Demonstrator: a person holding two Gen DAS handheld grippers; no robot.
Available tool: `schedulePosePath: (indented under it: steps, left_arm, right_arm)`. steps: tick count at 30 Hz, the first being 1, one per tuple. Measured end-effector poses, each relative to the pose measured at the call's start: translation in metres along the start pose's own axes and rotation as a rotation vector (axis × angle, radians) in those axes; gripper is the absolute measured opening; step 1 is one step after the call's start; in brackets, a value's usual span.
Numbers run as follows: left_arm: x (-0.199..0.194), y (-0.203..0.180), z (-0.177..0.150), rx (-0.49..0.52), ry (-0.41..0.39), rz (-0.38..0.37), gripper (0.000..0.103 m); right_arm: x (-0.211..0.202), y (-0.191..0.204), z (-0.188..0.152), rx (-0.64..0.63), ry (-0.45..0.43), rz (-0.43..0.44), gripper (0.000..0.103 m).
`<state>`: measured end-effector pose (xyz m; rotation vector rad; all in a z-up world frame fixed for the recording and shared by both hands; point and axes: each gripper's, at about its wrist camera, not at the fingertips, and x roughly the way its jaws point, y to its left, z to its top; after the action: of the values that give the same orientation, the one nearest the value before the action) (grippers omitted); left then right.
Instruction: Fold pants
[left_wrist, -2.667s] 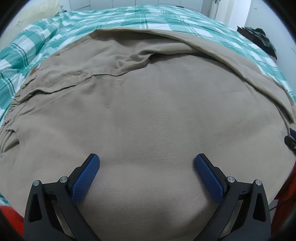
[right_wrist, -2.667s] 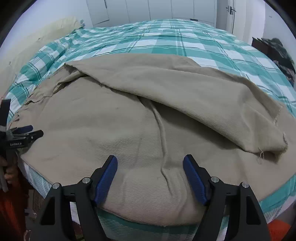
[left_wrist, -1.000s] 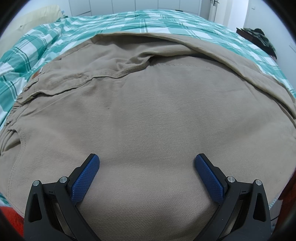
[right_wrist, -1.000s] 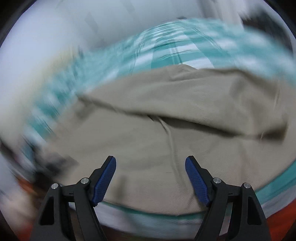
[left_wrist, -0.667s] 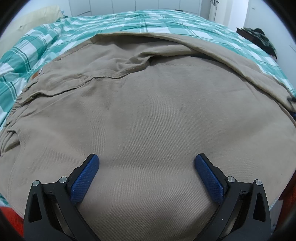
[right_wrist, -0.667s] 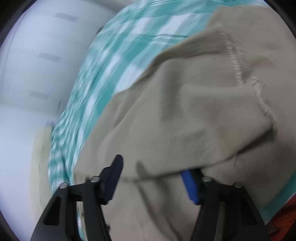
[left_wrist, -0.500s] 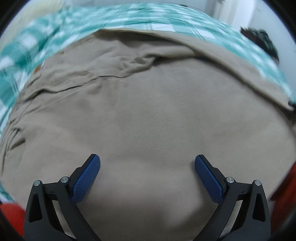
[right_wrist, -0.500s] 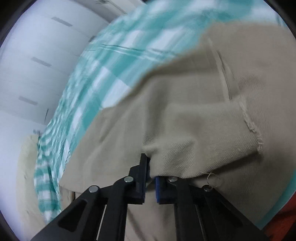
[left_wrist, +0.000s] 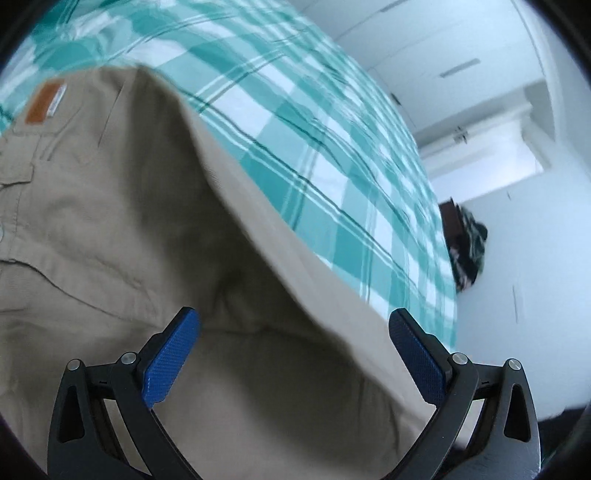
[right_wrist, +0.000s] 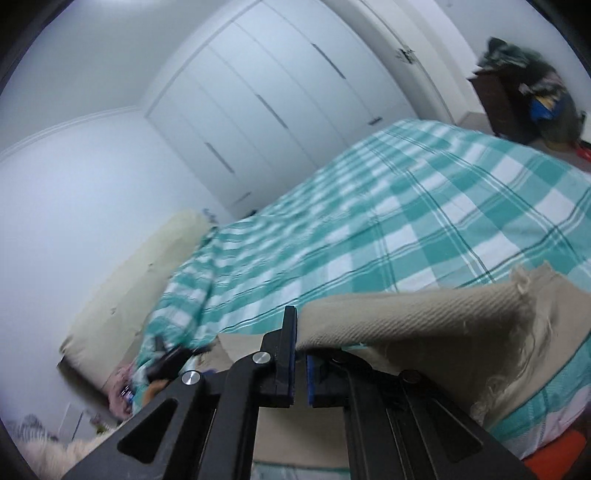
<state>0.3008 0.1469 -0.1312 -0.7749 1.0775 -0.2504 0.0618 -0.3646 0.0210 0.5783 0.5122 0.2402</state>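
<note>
Right gripper: jaws pressed together, pinching the frayed hem of the pants. Held cloth drapes off to the right of the jaws, lifted clear of the bedspread.

Left gripper: jaws spread wide, gripping nothing; blue pads sit over the pants, contact unclear. View tilted and blurred.

Pants lie on the checked teal-and-white bedspread, near its edge. Waist end with an orange-brown label sits at the upper left of the left view.

Beyond: cream pillow at the bed's left, white wardrobe doors behind, a dark pile of clothes at far right.
</note>
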Motion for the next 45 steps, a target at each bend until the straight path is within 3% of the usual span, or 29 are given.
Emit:
schedulePosePath:
  steps: [5,6,8,9,10,12,14,16,17,19,22,24,26,28,30,32,34,42,43,45]
  left_arm:
    - [0.005,0.001,0.010,0.004,0.009,0.056,0.099]
    - [0.005,0.001,0.014,0.004,0.007,0.064,0.092]
    - [0.007,-0.002,0.019,0.005,0.028,0.072,0.064]
    - [0.012,-0.005,0.021,0.008,0.062,0.077,0.027]
    - [0.013,-0.005,0.021,0.008,0.085,0.083,0.003]
    - [0.016,-0.009,0.019,-0.007,0.107,0.107,0.003]
    - [0.006,-0.020,0.017,-0.008,0.071,0.068,0.003]
    - [-0.027,-0.039,0.011,-0.004,-0.029,-0.021,0.003]
    - [-0.046,-0.046,0.008,0.004,-0.080,-0.063,0.003]
    - [-0.087,-0.058,-0.004,0.053,-0.181,-0.119,0.004]
    - [-0.130,-0.058,-0.045,0.163,-0.258,-0.077,0.007]
    - [-0.126,-0.044,-0.087,0.209,-0.204,-0.019,0.007]
    - [-0.090,-0.023,-0.131,0.232,-0.070,0.075,0.007]
    - [-0.049,-0.003,-0.164,0.233,0.059,0.144,0.007]
    - [-0.024,0.011,-0.184,0.195,0.119,0.164,0.007]
    - [-0.020,0.007,-0.193,0.228,0.092,0.198,0.007]
    - [-0.021,-0.001,-0.191,0.266,0.091,0.212,0.007]
    - [-0.019,0.006,-0.193,0.283,0.083,0.207,0.007]
    - [-0.020,0.006,-0.194,0.283,0.083,0.205,0.007]
    - [-0.021,0.007,-0.194,0.285,0.083,0.203,0.007]
  right_arm:
    - [-0.036,0.011,-0.005,-0.065,0.013,0.050,0.004]
    - [-0.042,0.012,-0.005,-0.091,0.026,0.077,0.004]
    - [-0.049,0.011,-0.009,-0.141,0.053,0.120,0.004]
    - [-0.052,0.009,-0.011,-0.153,0.070,0.143,0.004]
    - [-0.052,0.006,-0.012,-0.162,0.085,0.160,0.004]
    - [-0.045,-0.004,-0.010,-0.169,0.108,0.129,0.004]
    - [-0.022,-0.025,0.003,-0.138,0.156,0.024,0.004]
    - [0.012,-0.042,0.029,-0.144,0.196,-0.138,0.004]
    - [0.025,-0.046,0.045,-0.156,0.183,-0.180,0.004]
    - [0.030,-0.037,0.089,-0.166,0.061,-0.124,0.004]
    - [0.013,-0.014,0.123,-0.244,-0.073,-0.008,0.004]
    - [0.006,-0.017,0.123,-0.284,-0.065,0.004,0.004]
    - [0.010,-0.042,0.104,-0.256,0.011,-0.029,0.004]
    - [0.025,-0.088,0.068,-0.183,0.138,-0.129,0.004]
    - [0.047,-0.148,0.026,-0.074,0.281,-0.270,0.004]
    - [0.060,-0.194,-0.008,0.036,0.371,-0.376,0.004]
    - [0.064,-0.222,-0.030,0.124,0.422,-0.430,0.004]
    - [0.061,-0.237,-0.031,0.199,0.407,-0.389,0.006]
    - [0.055,-0.241,-0.030,0.218,0.398,-0.375,0.009]
    - [0.047,-0.247,-0.032,0.269,0.366,-0.365,0.027]
